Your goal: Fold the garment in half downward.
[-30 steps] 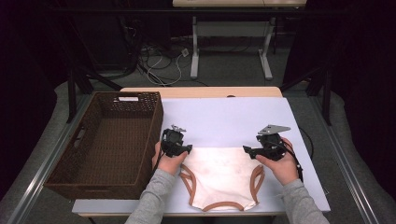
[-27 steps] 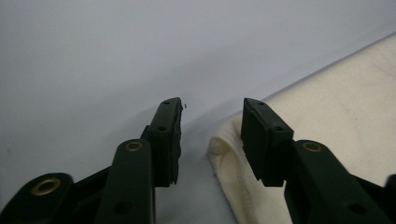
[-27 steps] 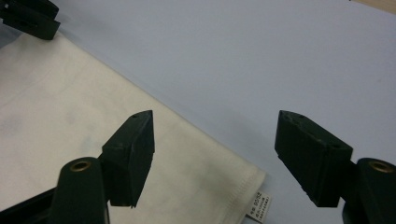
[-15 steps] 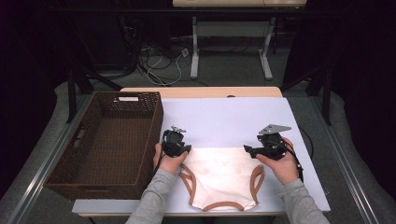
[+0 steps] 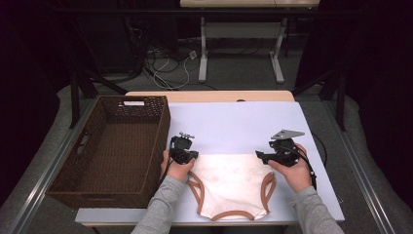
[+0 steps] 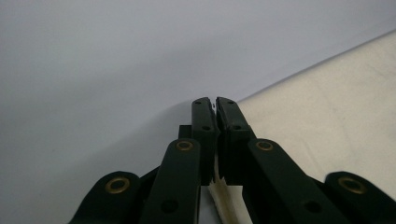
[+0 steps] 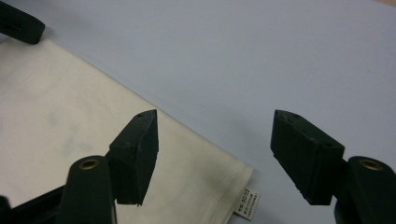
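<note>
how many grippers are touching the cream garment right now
1. The left gripper is shut on the cream garment at its far left corner; the right gripper hangs open over the far right corner, seemingly not gripping it.

Basket left on table; garment right, near front edge.

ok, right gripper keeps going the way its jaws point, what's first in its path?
Probably nothing solid: the right gripper, jaws open, straddles the corner of the cream garment, and ahead lies bare white table cover. Pitched lower, it would touch that cover first; depth is unclear.
</note>
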`<state>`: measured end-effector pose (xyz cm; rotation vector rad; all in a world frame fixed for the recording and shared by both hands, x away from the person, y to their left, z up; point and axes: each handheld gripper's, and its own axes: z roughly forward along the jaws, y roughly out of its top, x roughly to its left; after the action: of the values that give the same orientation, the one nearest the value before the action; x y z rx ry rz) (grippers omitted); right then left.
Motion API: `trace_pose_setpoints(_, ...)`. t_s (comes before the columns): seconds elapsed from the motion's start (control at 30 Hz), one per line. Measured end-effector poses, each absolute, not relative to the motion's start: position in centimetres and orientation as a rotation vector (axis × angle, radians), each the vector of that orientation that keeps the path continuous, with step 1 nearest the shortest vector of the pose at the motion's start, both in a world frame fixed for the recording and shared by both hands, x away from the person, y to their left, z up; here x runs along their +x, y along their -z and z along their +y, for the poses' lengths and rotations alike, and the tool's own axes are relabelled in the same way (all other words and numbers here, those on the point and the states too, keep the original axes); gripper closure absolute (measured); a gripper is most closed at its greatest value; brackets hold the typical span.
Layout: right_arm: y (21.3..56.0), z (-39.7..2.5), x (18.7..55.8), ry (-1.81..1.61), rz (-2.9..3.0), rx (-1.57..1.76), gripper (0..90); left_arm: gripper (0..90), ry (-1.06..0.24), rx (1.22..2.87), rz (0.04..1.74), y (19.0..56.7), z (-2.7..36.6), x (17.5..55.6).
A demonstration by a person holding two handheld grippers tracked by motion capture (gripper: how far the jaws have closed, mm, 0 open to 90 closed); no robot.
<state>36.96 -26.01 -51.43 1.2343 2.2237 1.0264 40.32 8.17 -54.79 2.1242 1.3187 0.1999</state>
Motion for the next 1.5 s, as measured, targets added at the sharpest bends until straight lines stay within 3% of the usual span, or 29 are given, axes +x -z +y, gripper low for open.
trace_pose_setpoints(0.23,52.4,-26.8,37.8,-0.978,2.222,1.308,43.3,88.2,-0.235,2.120,1.305,54.6,8.1,40.1)
trace_pose_setpoints(0.37,53.0,-27.1,38.2,-0.937,2.221,1.341,44.1,88.2,-0.250,2.117,1.291,54.3,8.2,39.9)
trace_pose_setpoints(0.73,54.8,-27.2,39.1,-0.855,2.281,1.372,57.0,88.3,-0.257,2.102,1.283,53.8,8.2,39.7)
trace_pose_setpoints(1.1,55.0,-27.0,39.0,-0.916,2.316,1.359,84.8,88.3,-0.253,2.100,1.276,53.6,8.3,39.7)
trace_pose_setpoints(1.5,53.3,-26.9,37.9,-0.977,2.268,1.310,87.9,88.3,-0.266,2.091,1.254,52.8,8.3,39.2)
